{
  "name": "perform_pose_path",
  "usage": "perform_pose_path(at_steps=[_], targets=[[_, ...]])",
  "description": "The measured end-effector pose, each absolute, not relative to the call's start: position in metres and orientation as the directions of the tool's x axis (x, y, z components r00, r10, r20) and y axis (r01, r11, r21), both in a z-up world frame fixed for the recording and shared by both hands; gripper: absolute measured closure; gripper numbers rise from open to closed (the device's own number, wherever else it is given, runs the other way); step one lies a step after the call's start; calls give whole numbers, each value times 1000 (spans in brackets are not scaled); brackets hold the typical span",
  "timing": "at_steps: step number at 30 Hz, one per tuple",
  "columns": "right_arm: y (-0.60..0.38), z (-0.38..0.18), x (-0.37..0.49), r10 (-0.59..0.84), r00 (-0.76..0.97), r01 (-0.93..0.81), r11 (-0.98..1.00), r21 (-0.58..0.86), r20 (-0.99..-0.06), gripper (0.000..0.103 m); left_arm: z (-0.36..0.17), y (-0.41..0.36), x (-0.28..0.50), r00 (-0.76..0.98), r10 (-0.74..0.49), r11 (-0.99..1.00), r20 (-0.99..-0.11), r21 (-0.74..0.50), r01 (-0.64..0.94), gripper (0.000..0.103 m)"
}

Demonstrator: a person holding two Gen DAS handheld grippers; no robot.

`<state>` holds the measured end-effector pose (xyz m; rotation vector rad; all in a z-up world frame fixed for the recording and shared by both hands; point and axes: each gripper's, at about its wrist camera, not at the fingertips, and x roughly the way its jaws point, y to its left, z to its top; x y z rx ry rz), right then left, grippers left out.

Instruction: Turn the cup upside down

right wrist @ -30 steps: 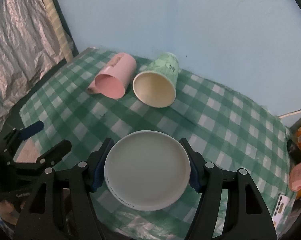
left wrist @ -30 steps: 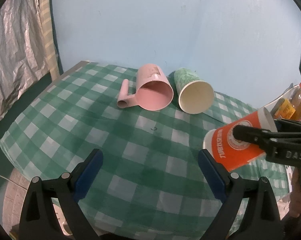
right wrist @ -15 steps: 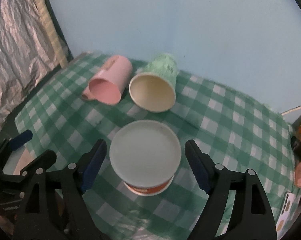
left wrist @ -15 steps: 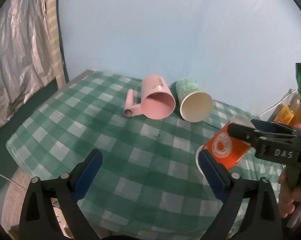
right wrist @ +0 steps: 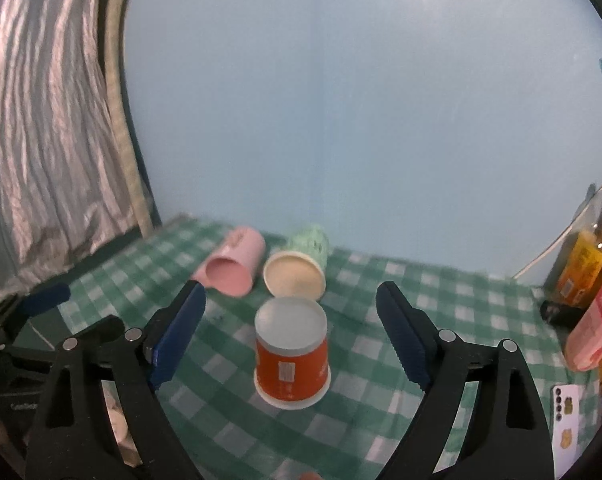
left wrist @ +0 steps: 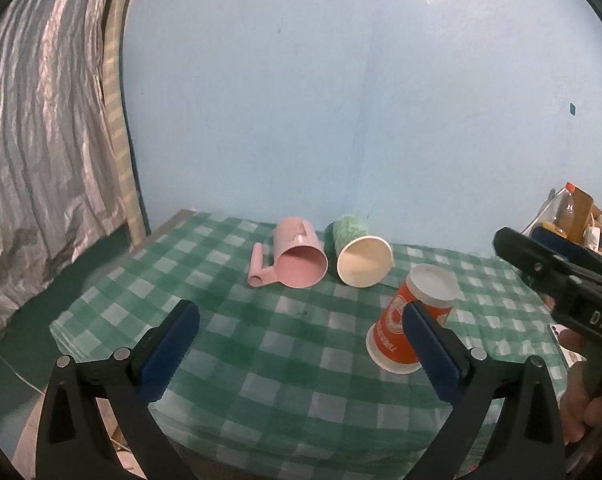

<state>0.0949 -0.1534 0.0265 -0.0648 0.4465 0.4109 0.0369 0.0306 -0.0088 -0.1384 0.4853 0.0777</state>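
An orange paper cup stands upside down, rim on the green checked tablecloth, white base up. It also shows in the left wrist view, partly behind a finger. My right gripper is open, its blue pads apart on either side of the cup and clear of it. My left gripper is open and empty above the table's near edge. A pink mug and a green paper cup lie on their sides at the back.
Bottles and a pink packet stand at the right edge. A phone lies at the front right. A silver foil curtain hangs at the left. A blue wall stands behind the table.
My right gripper opened and let go of the orange cup, which now stands upside down on the cloth. Both grippers drew back and rose from the table.
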Motion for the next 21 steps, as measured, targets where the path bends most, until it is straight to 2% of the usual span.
perform_pose_path(at_steps=[4, 6, 21], targets=[[-160, 28, 74, 368, 863, -385, 923, 23, -347, 16, -7, 30, 27, 895, 55, 989, -443, -97, -109, 1], [-162, 27, 67, 357, 873, -374, 927, 15, -333, 16, -8, 29, 23, 899, 50, 989, -435, -101, -103, 0], [-179, 3, 45, 326, 871, -318, 944, 83, -367, 16, -4, 11, 6, 924, -8, 996, -381, -84, -25, 0]])
